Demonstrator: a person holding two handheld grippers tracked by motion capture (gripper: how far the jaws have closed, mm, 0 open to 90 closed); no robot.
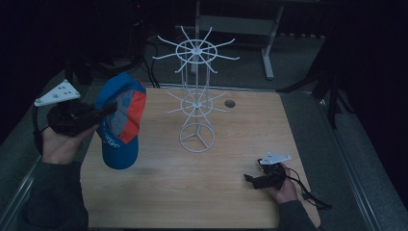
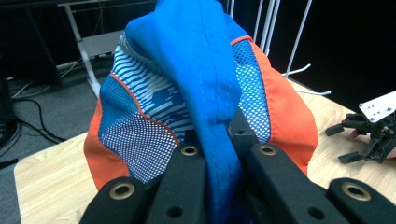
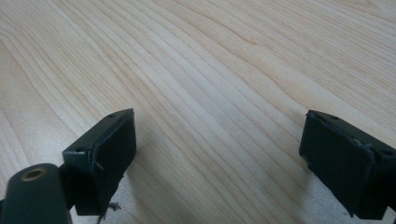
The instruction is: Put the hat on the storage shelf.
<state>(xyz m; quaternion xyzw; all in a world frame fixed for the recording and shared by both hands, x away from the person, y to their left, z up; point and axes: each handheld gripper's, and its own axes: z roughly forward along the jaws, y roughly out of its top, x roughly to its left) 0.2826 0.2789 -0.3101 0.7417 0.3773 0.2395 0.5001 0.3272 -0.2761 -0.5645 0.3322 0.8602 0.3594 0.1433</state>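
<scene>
A blue cap (image 1: pixel 120 120) with orange and mesh panels hangs above the table's left edge, brim pointing down. My left gripper (image 1: pixel 108 110) is shut on a fold of its blue fabric; in the left gripper view the cap (image 2: pixel 205 88) bulges up between the two black jaws of the left gripper (image 2: pixel 219 149). A white wire rack (image 1: pixel 196 96) with two spoked tiers stands at mid-table, to the right of the cap. My right gripper (image 1: pixel 250 181) rests low at the front right, jaws wide apart; in its own view the right gripper (image 3: pixel 217 154) has only bare wood between its pads.
The wooden table (image 1: pixel 192 192) has a small round hole (image 1: pixel 229 103) near its far edge. A grey desk frame (image 1: pixel 269 43) stands behind on the floor. Cables trail at the back left, and one runs from the right gripper off the front right.
</scene>
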